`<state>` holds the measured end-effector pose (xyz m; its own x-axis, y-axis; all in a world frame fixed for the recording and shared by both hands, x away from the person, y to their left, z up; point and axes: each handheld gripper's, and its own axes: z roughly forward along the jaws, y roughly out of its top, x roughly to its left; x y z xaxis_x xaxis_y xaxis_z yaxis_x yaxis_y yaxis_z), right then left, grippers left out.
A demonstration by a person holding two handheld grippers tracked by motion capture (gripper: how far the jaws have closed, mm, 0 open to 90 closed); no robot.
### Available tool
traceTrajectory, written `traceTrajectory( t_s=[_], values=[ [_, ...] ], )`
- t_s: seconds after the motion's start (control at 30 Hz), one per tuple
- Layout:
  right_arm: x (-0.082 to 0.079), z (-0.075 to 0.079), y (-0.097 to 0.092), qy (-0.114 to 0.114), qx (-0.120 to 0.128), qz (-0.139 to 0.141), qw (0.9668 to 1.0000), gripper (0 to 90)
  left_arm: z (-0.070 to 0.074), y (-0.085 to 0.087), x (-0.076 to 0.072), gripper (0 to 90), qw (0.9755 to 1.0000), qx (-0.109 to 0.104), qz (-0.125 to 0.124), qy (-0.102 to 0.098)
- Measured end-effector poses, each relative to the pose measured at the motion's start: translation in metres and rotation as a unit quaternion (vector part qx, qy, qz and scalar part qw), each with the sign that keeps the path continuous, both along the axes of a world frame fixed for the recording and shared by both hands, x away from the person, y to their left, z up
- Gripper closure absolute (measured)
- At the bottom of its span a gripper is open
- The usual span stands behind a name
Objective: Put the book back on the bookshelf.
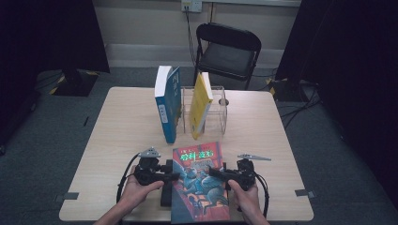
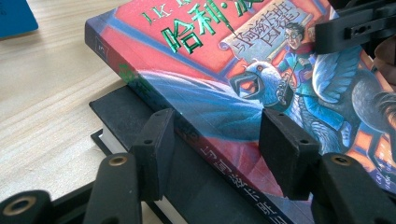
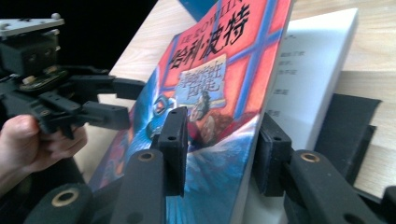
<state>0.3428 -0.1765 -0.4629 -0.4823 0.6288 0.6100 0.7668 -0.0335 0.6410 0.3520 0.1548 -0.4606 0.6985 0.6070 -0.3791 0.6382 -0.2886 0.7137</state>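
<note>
A red and blue illustrated book (image 1: 199, 180) lies tilted at the table's near edge, held between both grippers. My left gripper (image 1: 171, 176) is shut on the spine side of the book (image 2: 205, 93), one pad under it and one on the cover. My right gripper (image 1: 215, 172) is shut on the book's opposite edge (image 3: 219, 79), one pad on the front cover and one behind it. A white printed page (image 3: 317, 65) shows behind that pad. In the right gripper view the left gripper (image 3: 116, 100) reaches in from the left, with a hand (image 3: 32, 144) behind it.
A flat black object (image 1: 166, 194) lies under the book's left side. A blue book (image 1: 168, 103) stands upright mid-table, and a yellow book (image 1: 201, 105) leans in a clear rack (image 1: 220, 117). A black folding chair (image 1: 227, 47) stands beyond the table (image 1: 117, 136).
</note>
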Motion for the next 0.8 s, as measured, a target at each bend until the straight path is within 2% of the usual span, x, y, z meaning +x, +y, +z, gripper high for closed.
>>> traceTrajectory(
  t_s=[0.13, 0.3, 0.4, 0.5, 0.57, 0.63, 0.7, 0.8],
  values=[
    [0.008, -0.001, 0.003, 0.004, -0.003, 0.018, 0.9998, 61.6, 0.000, 0.000, 0.001, 45.5, 1.0000, -0.004, 0.003, 0.004],
    [0.022, -0.001, 0.013, 0.005, -0.004, 0.043, 0.9991, 59.2, 0.000, 0.000, 0.004, 45.2, 1.0000, -0.002, 0.006, 0.000],
    [0.033, 0.000, 0.019, 0.021, 0.003, 0.055, 0.9982, 58.3, -0.001, 0.000, 0.007, 45.2, 1.0000, -0.004, 0.008, -0.001],
    [0.040, 0.000, 0.026, 0.025, -0.009, 0.064, 0.9976, 67.9, -0.001, 0.001, 0.007, 45.2, 1.0000, -0.006, 0.005, -0.001],
    [0.041, -0.001, 0.026, 0.023, -0.004, 0.068, 0.9974, 76.1, -0.001, 0.001, 0.007, 44.8, 1.0000, -0.007, 0.004, -0.001],
    [0.040, 0.002, 0.024, 0.007, 0.015, 0.077, 0.9969, 81.7, -0.002, 0.001, 0.008, 43.9, 0.9999, -0.011, 0.004, 0.000],
    [0.037, 0.006, 0.026, -0.011, 0.001, 0.081, 0.9967, 82.6, -0.002, 0.001, 0.008, 42.3, 0.9998, -0.017, 0.009, 0.002],
    [0.034, 0.010, 0.026, -0.032, 0.001, 0.085, 0.9959, 83.3, -0.002, 0.000, 0.008, 37.9, 0.9997, -0.021, 0.008, 0.003]
  ],
)
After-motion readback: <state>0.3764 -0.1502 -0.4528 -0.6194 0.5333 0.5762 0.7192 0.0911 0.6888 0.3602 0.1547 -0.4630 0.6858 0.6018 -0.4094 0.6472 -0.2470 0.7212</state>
